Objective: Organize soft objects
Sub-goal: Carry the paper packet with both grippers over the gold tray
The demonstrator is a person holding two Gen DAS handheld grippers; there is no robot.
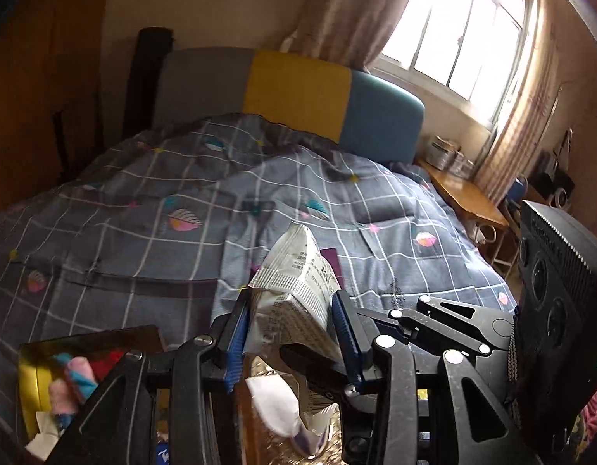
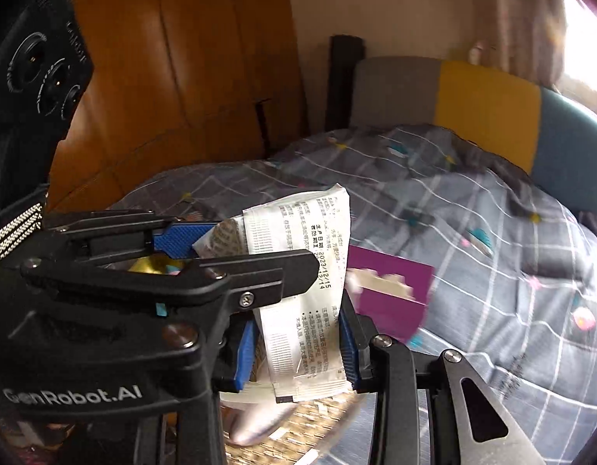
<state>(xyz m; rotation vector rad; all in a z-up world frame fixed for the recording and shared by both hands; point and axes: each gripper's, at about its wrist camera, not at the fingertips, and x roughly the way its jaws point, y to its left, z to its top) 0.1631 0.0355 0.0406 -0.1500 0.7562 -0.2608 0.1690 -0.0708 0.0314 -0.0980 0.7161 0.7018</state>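
I have both the left gripper (image 1: 289, 310) and right gripper (image 2: 298, 345) clamped on one soft printed packet (image 1: 294, 290), sharing its floppy weight above the bed (image 1: 143, 201).

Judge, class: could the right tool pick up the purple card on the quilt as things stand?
Probably not yet. The right tool is shut on the printed white packet, which the left tool also grips. The purple card lies uncovered on the quilt just beyond, so only the packet hinders.
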